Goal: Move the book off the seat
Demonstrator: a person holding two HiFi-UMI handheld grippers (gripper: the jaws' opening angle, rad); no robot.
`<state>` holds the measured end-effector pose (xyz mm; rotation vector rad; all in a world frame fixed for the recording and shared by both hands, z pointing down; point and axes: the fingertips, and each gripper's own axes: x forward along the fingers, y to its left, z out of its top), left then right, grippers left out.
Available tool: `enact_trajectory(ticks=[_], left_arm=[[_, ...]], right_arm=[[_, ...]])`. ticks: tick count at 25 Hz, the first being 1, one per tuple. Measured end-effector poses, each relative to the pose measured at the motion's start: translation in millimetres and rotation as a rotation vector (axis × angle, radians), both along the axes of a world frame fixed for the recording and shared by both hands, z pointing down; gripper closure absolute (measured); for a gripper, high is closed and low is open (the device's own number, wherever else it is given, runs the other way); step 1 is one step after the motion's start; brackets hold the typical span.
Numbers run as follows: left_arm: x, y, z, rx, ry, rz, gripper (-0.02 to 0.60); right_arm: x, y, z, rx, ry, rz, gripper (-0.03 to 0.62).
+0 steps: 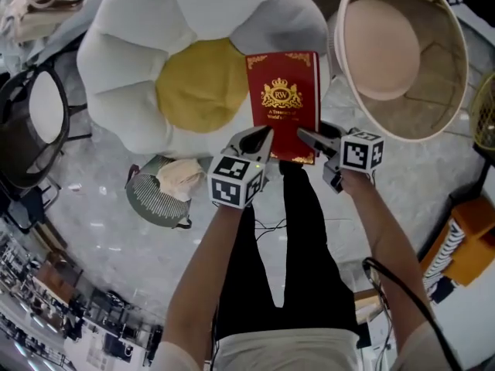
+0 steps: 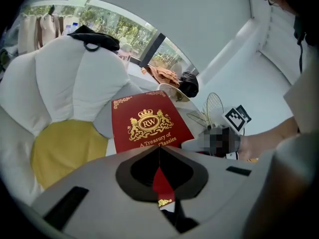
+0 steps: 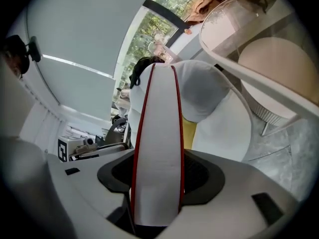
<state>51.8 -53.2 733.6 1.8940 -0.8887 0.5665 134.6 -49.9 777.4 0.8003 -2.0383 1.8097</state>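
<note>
The red book with a gold crest on its cover is held at its near edge by both grippers. It hangs over the near right side of the flower-shaped seat, partly over a white petal and beside the yellow centre. Whether its far edge touches the cushion cannot be told.

The left gripper is closed on the book's near left corner – in the left gripper view a thin red sliver of cover sits pinched between the jaws. The right gripper grips the near right part of the book. Its own view shows the white page edge, framed by the two red covers, standing upright between jaws that press on either cover. The marker cubes sit just behind the jaws, and the person's forearms reach in from below.

To the right of the seat stands a round tub chair with a pale pink cushion – close to the book but apart from it. A ribbed grey-green holder with a cream cloth lies on the marble floor, left of the left gripper.
</note>
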Motion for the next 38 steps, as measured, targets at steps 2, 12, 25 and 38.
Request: enact_trajectory(ticks=[2, 12, 25, 38], left_arm=[[12.6, -4.8, -8.5, 0.01, 0.003, 0.026, 0.578], [79.8, -15.2, -36.4, 0.023, 0.015, 0.148, 0.578], [150.2, -23.9, -37.6, 0.016, 0.026, 0.255, 0.578], [189.7, -31.4, -24.9, -0.01, 0.028, 0.323, 0.578]], right_arm=[[14.1, -3.6, -9.3, 0.013, -0.007, 0.033, 0.333], [106.0, -19.0, -41.9, 0.055, -0.012, 0.242, 0.333], [216.4, -45.3, -41.9, 0.084, -0.059, 0.522, 0.333], [262.5, -64.3, -22.2, 0.077, -0.091, 0.635, 0.332]])
